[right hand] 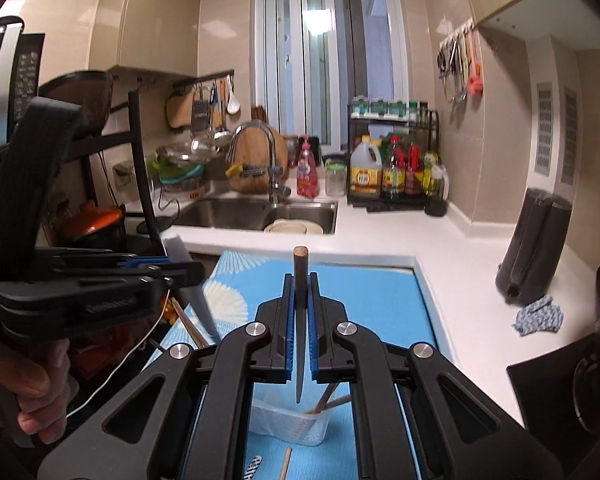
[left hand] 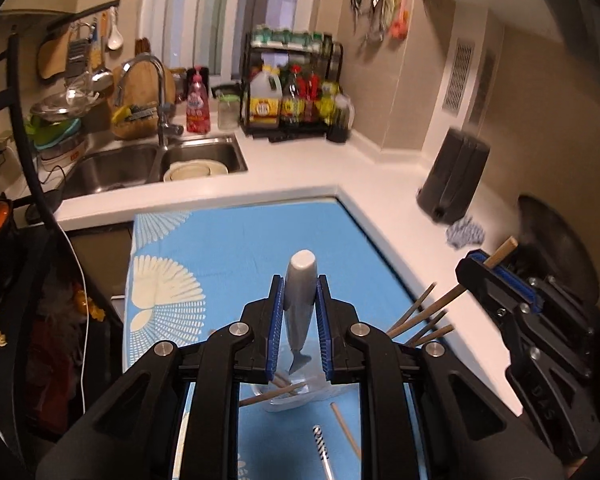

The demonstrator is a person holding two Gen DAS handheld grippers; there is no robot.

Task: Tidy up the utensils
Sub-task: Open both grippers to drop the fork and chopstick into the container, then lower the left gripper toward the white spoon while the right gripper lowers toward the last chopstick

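I judge that I am somewhere in the middle of the sorting: several chopsticks [left hand: 418, 322] already stand in the clear plastic cup [right hand: 290, 424] on the blue mat [left hand: 228, 248], while at least one loose chopstick [left hand: 346, 428] and a striped piece [left hand: 322, 442] lie on the mat just beside the cup. My left gripper [left hand: 299, 312] is closed on a grey and white utensil [left hand: 300, 304], probably a knife or spoon with its thin end pointing down over the cup. My right gripper [right hand: 300, 312] is pinching one dark chopstick [right hand: 300, 320] upright, its tip just above the cup. Both pieces are not yet in the cup. My grippers hide much of the cup, so I cannot count what is inside, and the striped piece is cut off at the lower edge, so I cannot tell what it is
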